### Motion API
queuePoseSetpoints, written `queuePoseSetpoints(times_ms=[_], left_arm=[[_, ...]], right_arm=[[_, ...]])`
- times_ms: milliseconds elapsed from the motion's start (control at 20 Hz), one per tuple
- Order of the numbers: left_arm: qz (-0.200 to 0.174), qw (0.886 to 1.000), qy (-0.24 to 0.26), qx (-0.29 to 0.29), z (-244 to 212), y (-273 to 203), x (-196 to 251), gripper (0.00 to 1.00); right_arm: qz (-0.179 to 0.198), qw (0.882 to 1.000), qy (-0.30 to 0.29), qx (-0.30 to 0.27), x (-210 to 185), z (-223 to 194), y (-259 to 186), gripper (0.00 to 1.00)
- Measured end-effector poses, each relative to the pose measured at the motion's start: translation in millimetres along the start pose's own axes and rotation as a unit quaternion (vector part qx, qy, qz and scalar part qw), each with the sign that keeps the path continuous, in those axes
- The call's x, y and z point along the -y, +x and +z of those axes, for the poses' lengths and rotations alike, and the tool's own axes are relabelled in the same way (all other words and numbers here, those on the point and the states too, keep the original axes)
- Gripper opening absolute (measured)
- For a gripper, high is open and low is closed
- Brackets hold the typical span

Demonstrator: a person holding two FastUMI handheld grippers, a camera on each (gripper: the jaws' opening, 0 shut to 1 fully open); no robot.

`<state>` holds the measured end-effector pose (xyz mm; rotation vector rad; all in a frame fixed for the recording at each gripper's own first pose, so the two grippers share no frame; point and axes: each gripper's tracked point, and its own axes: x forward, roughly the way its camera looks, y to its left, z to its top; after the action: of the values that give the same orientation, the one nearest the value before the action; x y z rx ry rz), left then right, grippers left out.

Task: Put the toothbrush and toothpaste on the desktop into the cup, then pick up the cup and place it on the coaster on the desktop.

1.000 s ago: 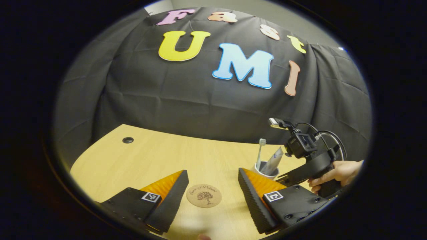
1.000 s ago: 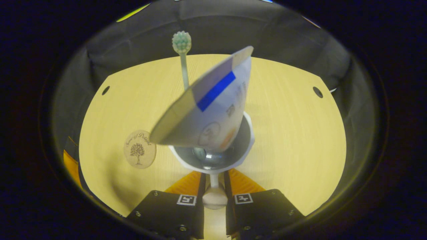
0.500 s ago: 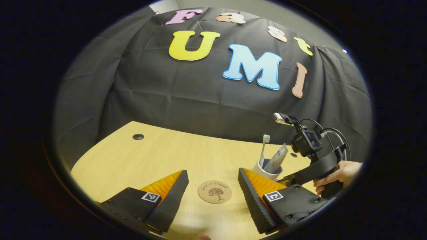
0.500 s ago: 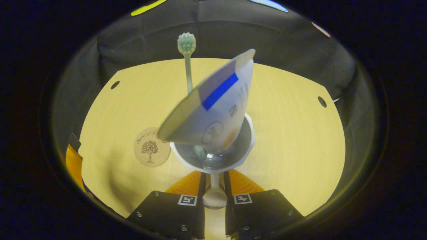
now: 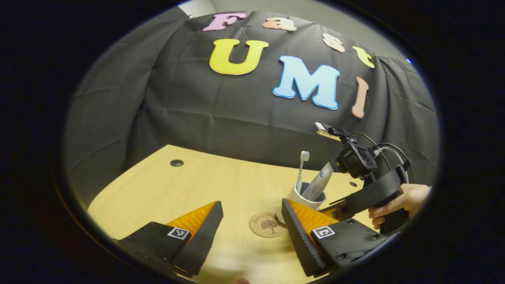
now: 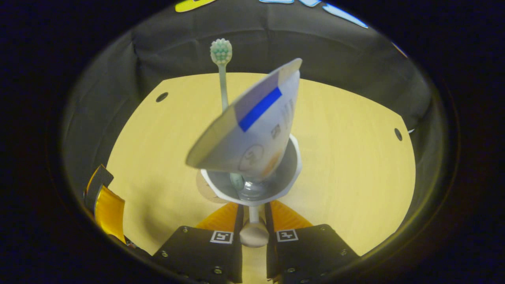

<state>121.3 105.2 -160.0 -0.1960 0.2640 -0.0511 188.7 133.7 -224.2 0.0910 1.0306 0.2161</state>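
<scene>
A white cup (image 6: 296,163) holds a toothpaste tube (image 6: 252,130) and a toothbrush (image 6: 221,51), both leaning out of it. My right gripper (image 6: 253,216) is shut on the cup's handle (image 6: 253,233). The round cork coaster (image 6: 202,190) peeks out at the cup's left edge, mostly hidden under it. In the left gripper view the cup (image 5: 296,196) hangs just behind and right of the coaster (image 5: 267,225), gripped by the right gripper (image 5: 355,199) in a person's hand (image 5: 396,201). I cannot tell whether cup and coaster touch. My left gripper (image 5: 251,205) stands open near the coaster, with nothing in it.
The wooden desktop (image 6: 355,157) has round cable holes at its far corners (image 6: 161,97) (image 6: 398,134). Black cloth walls close in behind the desk. The left gripper (image 6: 104,201) sits low at the desk's left side in the right gripper view.
The right gripper has carried the cup leftward to the coaster, which is now mostly covered by it. The left gripper stays open; its view has shifted slightly left.
</scene>
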Motion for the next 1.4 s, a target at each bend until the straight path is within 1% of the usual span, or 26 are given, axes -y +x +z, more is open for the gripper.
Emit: queuePoseSetpoints(times_ms=[150,400,550,600,650,700,850,900,1000,1050,1100,1150,1200,1250,1300,1350,1400], left_arm=[[0.011,1.000,-0.002,0.000,-2,-7,-14,0.96],[0.022,1.000,-0.006,0.001,-3,-12,-25,0.96],[0.024,1.000,-0.007,0.001,-4,-14,-26,0.97],[0.024,1.000,-0.006,0.002,-3,-13,-27,0.94],[0.025,1.000,-0.005,0.002,-2,-14,-27,0.94],[0.026,1.000,-0.005,0.003,-2,-15,-28,0.96],[0.028,1.000,-0.005,0.002,-4,-14,-28,0.97],[0.028,1.000,-0.005,0.003,-2,-15,-29,0.94],[0.028,1.000,-0.004,0.005,-1,-16,-28,0.94],[0.029,1.000,-0.003,0.006,0,-16,-28,0.94],[0.028,1.000,-0.003,0.006,0,-15,-27,0.94],[0.027,1.000,-0.003,0.007,1,-16,-26,0.94],[0.026,1.000,-0.002,0.008,2,-16,-25,0.97],[0.025,1.000,-0.001,0.008,2,-16,-23,0.97],[0.024,1.000,0.002,0.009,4,-16,-21,0.94],[0.024,1.000,0.007,0.012,7,-18,-19,0.94],[0.023,1.000,0.012,0.015,10,-20,-16,0.94]], right_arm=[[0.008,1.000,-0.011,-0.003,-12,0,5,0.25],[0.014,1.000,-0.023,-0.009,-20,-1,6,0.25],[0.009,0.999,-0.036,-0.014,-23,-1,10,0.24],[0.007,0.999,-0.039,-0.017,-24,-1,10,0.24],[0.005,0.999,-0.042,-0.015,-23,0,11,0.24],[0.004,0.999,-0.044,-0.017,-24,-2,9,0.24],[0.004,0.999,-0.046,-0.017,-22,1,8,0.28],[0.003,0.999,-0.048,-0.019,-23,-1,8,0.29],[0.003,0.999,-0.044,-0.017,-19,1,5,0.29],[0.003,0.999,-0.039,-0.018,-16,2,3,0.35],[0.010,0.999,-0.036,-0.017,-16,3,0,0.36],[0.008,0.999,-0.034,-0.015,-14,4,-5,0.52],[0.012,0.999,-0.034,-0.010,-19,4,-7,0.57],[0.014,0.999,-0.036,-0.005,-20,4,-11,0.69],[0.016,0.999,-0.036,-0.002,-22,1,-16,0.74],[0.023,0.999,-0.035,0.002,-23,-1,-23,0.81],[0.027,0.999,-0.032,0.007,-23,-4,-30,0.84]])
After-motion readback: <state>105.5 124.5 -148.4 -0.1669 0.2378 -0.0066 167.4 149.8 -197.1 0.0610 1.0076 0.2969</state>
